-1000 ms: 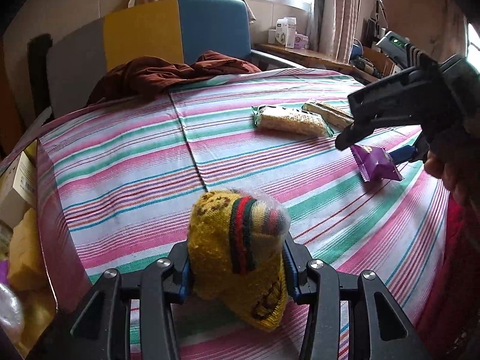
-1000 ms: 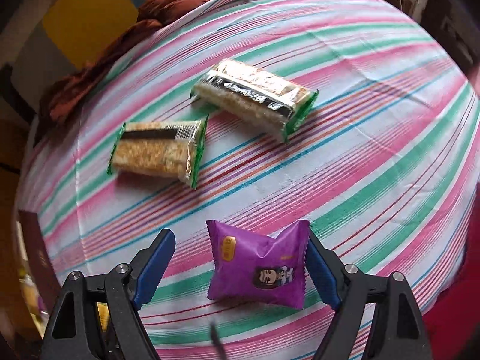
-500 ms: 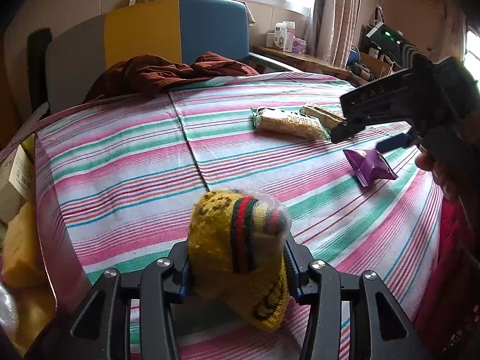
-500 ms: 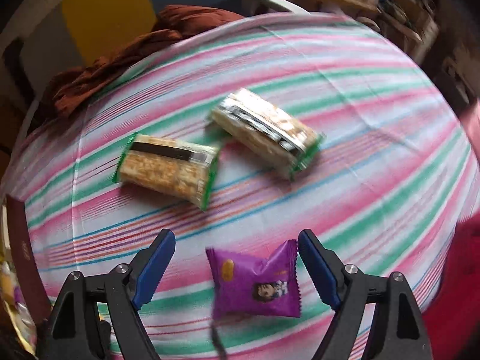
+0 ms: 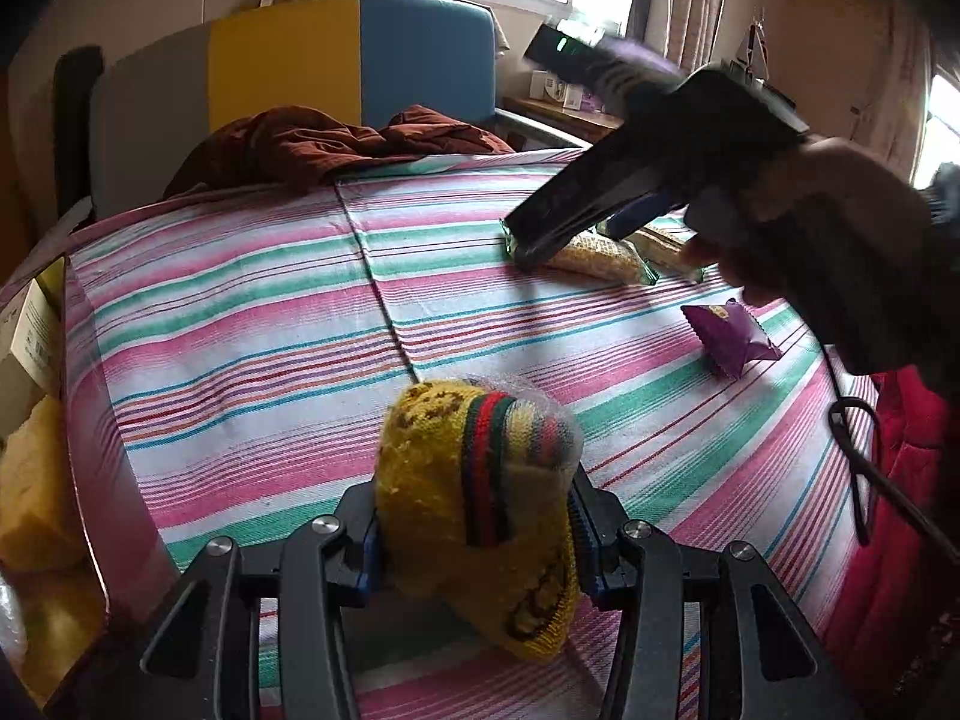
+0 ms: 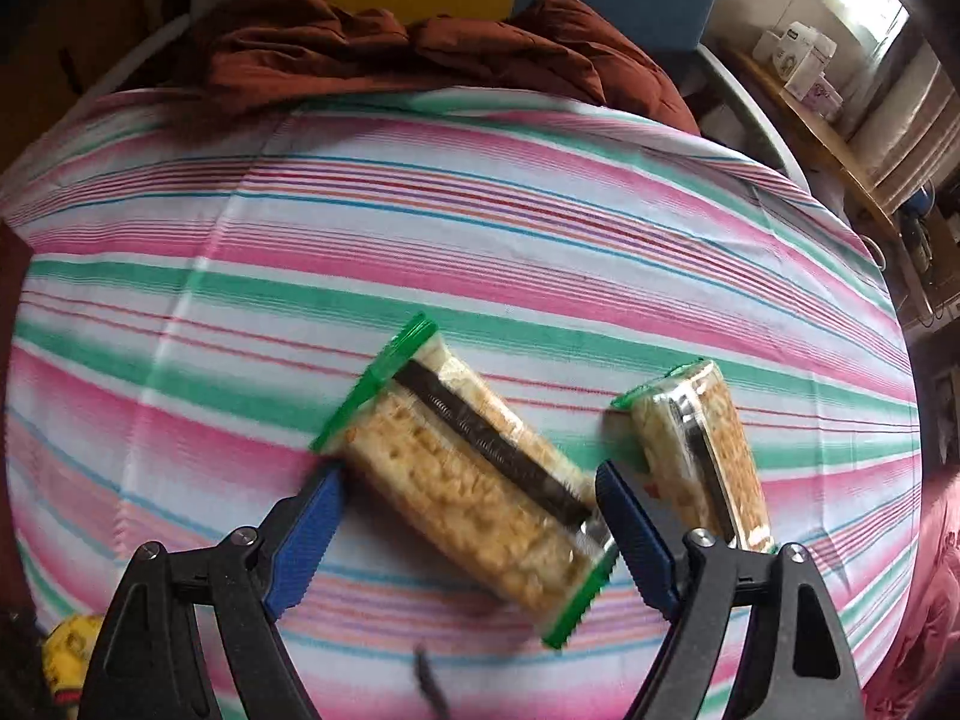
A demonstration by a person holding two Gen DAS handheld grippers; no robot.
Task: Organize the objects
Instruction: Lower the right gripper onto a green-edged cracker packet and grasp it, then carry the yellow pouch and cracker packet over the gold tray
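Pink, green and white striped cloth (image 6: 480, 228) over a table. Two green-edged clear-wrapped cereal bars: nearer one (image 6: 474, 480) running 11 to 5 o'clock between spread right gripper (image 6: 468, 516) tips; second (image 6: 702, 450) at 3. One purple snack packet (image 5: 729, 336). Left gripper (image 5: 474, 534) pinching one yellow knitted sock (image 5: 480, 510).

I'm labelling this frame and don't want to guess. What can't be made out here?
- Left wrist view: the right gripper and the hand holding it cover part of both snack bars.
- Left wrist view: print on the purple packet is too small to read.
- Right wrist view: motion blur smears the nearer snack bar, so fingers touching it is unclear.
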